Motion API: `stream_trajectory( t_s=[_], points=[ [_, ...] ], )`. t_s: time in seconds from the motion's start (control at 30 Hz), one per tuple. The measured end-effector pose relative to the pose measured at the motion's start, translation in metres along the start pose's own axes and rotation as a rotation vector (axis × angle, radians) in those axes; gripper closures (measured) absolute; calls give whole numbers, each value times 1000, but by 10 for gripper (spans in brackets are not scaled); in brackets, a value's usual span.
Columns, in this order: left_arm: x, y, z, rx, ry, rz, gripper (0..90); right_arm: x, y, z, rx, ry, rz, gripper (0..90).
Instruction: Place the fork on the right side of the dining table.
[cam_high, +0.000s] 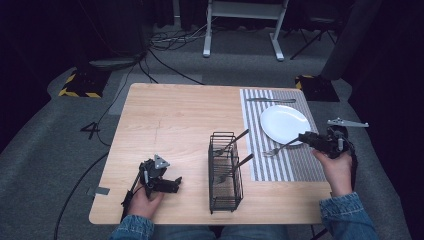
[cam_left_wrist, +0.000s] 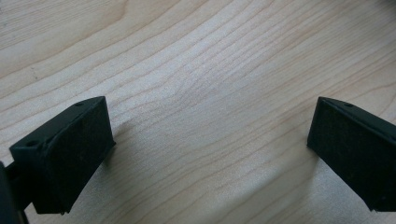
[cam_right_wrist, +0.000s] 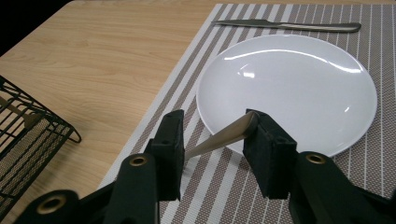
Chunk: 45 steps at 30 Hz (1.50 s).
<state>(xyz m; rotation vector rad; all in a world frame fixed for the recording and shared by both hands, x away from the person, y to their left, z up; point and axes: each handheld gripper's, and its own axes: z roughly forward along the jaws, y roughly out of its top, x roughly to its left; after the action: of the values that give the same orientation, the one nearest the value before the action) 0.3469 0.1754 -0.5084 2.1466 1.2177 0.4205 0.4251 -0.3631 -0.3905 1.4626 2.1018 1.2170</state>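
my left gripper (cam_high: 172, 184) rests spread wide on the bare table (cam_high: 170, 120). my right gripper (cam_high: 303, 137) clamps a fork (cam_high: 278, 148) by its handle, over the striped placemat (cam_high: 280, 165) beside the white plate (cam_high: 284, 123); a knife (cam_high: 270, 100) lies beyond.

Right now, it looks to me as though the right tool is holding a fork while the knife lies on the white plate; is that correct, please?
Not quite. The right tool does hold the fork, but the knife lies on the striped mat beyond the white plate, not on it, as the right gripper view shows.
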Motion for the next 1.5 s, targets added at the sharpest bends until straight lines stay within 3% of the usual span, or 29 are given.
stream_trajectory(
  t_s=[0.23, 0.53, 0.8, 1.03, 1.5],
  points=[
    [0, 0, 0, 0, 0, 0, 3, -9, -1, 5, 37, -5, 26, 484],
    [0, 0, 0, -1, 1, -1, 3, -18, -3, 8, 70, -27, 48, 476],
    [0, 0, 0, -1, 1, -2, 3, -33, -16, 10, 90, -43, 83, 469],
    [0, 0, 0, -1, 1, 0, 3, -44, -24, 12, 110, -30, 119, 458],
    [0, 0, 0, -1, 1, -1, 3, -57, -34, 21, 157, -56, 145, 428]
  ],
)
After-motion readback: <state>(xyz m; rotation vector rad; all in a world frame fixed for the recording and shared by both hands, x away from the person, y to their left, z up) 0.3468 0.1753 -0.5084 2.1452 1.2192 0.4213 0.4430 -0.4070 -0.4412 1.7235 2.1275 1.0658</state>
